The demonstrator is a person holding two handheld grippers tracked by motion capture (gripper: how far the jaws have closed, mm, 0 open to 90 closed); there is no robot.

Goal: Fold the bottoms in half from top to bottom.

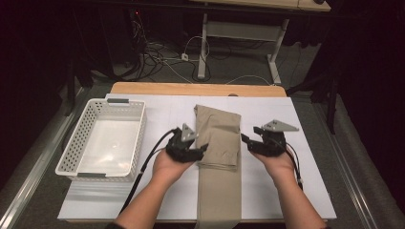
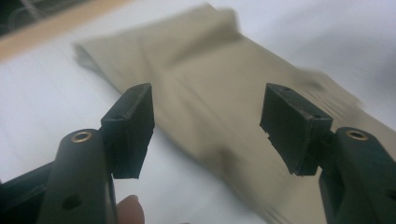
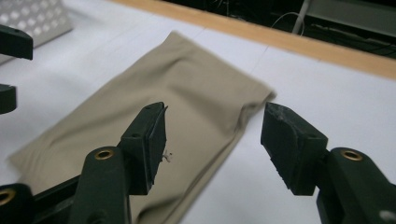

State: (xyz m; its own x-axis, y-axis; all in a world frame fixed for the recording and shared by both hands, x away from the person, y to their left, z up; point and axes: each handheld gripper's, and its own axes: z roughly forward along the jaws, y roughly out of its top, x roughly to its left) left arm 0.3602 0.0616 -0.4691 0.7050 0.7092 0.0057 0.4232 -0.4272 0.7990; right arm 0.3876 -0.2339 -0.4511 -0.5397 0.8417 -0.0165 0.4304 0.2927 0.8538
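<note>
A beige garment [image 1: 218,143], folded over at its far end, lies lengthwise down the middle of the white table cover [image 1: 162,107] and hangs off the near edge. My left gripper [image 1: 204,148] hovers at the cloth's left edge with its jaws open and nothing between them. In the left gripper view the cloth [image 2: 224,107] lies below the open gripper [image 2: 208,128]. My right gripper [image 1: 246,140] is just right of the fold, open and empty. The right gripper view has the folded cloth [image 3: 154,107] under and left of the open gripper [image 3: 212,140].
A white perforated basket [image 1: 83,129] stands empty at the table's left. The wooden table edge [image 1: 198,88] runs along the far side. Cables and a desk frame [image 1: 204,47] lie on the floor beyond.
</note>
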